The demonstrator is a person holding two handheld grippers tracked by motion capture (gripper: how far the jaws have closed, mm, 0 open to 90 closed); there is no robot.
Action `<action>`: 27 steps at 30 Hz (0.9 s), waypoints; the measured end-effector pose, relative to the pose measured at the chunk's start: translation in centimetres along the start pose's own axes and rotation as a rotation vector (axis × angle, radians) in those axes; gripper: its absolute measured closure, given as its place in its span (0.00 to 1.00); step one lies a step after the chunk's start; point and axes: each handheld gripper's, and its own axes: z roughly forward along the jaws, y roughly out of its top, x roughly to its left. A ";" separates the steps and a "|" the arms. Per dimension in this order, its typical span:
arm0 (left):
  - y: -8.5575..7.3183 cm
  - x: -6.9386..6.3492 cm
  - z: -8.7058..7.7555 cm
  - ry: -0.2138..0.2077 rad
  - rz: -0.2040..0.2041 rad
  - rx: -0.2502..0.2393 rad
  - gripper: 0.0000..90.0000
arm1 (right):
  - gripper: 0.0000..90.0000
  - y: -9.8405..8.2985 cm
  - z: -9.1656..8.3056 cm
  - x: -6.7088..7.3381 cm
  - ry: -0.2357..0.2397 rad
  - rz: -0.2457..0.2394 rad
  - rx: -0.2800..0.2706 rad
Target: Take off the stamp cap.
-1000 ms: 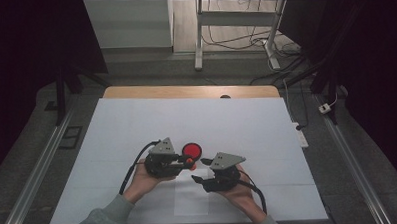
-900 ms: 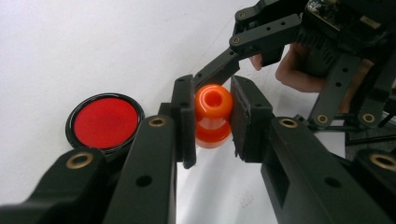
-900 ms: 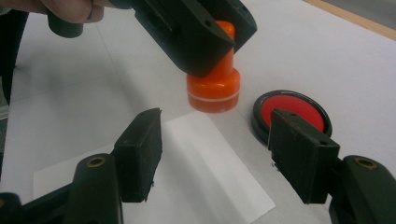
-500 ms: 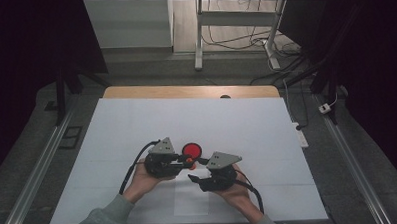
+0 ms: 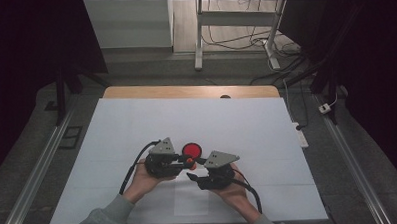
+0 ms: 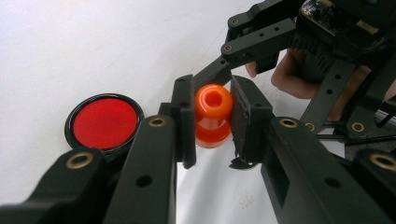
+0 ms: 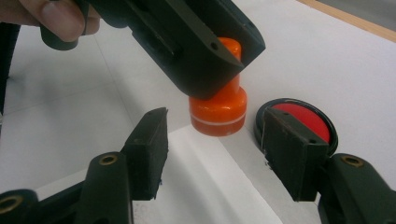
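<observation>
Now the left tongs (image 6: 212, 116) pinch an orange stamp-shaped knob (image 6: 213, 114) above the white bench (image 5: 137, 124).

Clamped by its narrow neck between the two black pads, the orange knob hangs with its wider base, ringed by a pale line, just clear of the bench sheet. Beside it on the bench lies a shallow round black dish (image 7: 299, 122) with a flat red filling; whether that is a pad or a lid I cannot tell. The right tongs (image 7: 215, 154) stand spread, jaws either side of the knob's base without touching it, and they have just been closing. In the high view both hands meet near the middle of the bench, the left hand (image 5: 144, 180) and right hand (image 5: 234, 191) angled toward each other, tips nearly touching. No lettering can be read.
</observation>
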 end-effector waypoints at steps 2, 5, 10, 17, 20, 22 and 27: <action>0.0 0.0 0.0 0.000 0.000 0.001 0.80 | 0.46 0.0 0.1 0.0 -0.001 -0.001 0.001; 0.0 0.0 0.0 0.000 0.001 0.001 0.80 | 0.48 0.1 0.2 0.1 0.000 -0.001 0.004; 0.0 -0.1 0.1 -0.002 0.003 0.003 0.80 | 0.52 0.1 0.3 0.1 -0.001 0.004 0.002; 0.0 -0.1 0.1 -0.004 0.005 -0.003 0.80 | 0.58 0.2 0.4 0.0 -0.003 0.006 0.011; 0.0 -0.2 0.1 -0.005 0.007 -0.003 0.80 | 0.61 0.2 0.5 0.0 0.000 0.009 0.010; 0.0 -0.2 0.1 -0.006 0.008 -0.001 0.80 | 0.62 0.2 0.5 0.0 0.001 0.009 0.010; 0.0 -0.2 0.1 -0.006 0.008 -0.003 0.80 | 0.66 0.2 0.5 0.0 -0.007 0.011 0.014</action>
